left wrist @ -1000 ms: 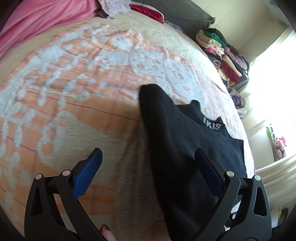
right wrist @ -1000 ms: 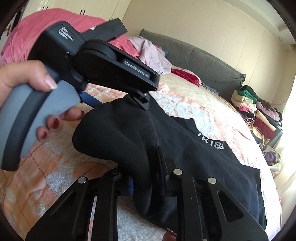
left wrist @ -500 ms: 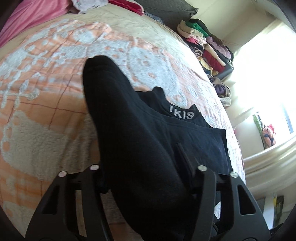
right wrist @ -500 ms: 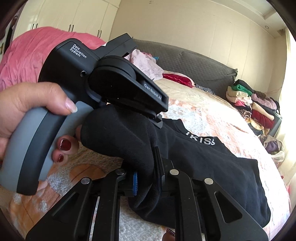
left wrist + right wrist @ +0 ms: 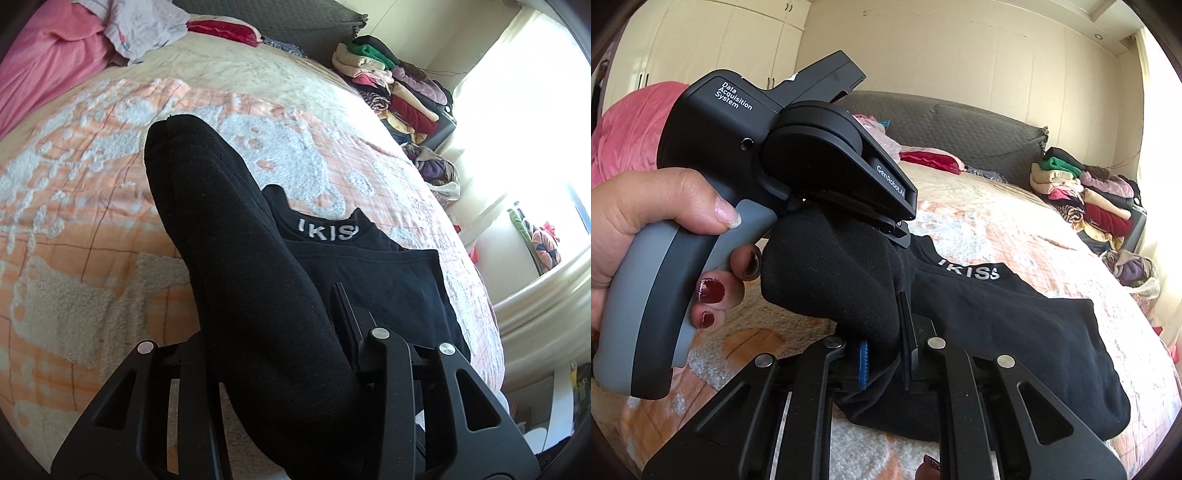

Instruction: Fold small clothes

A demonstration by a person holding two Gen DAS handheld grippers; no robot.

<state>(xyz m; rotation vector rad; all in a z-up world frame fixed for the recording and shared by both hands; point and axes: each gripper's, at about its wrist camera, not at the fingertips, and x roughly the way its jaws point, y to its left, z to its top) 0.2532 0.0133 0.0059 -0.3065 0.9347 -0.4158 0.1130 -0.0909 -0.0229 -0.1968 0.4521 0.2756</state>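
While both grippers pinch it, black knit garment (image 5: 258, 295), fuzzy bedspread (image 5: 92, 184)

Black top (image 5: 373, 280) (white lettering), peach-white floral blanket (image 5: 92, 155)

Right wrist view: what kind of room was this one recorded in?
Most likely a home bedroom. The black garment lies on a bed with a peach patterned blanket and a grey padded headboard; white wardrobe doors stand behind, and stacked folded clothes sit beside the bed.
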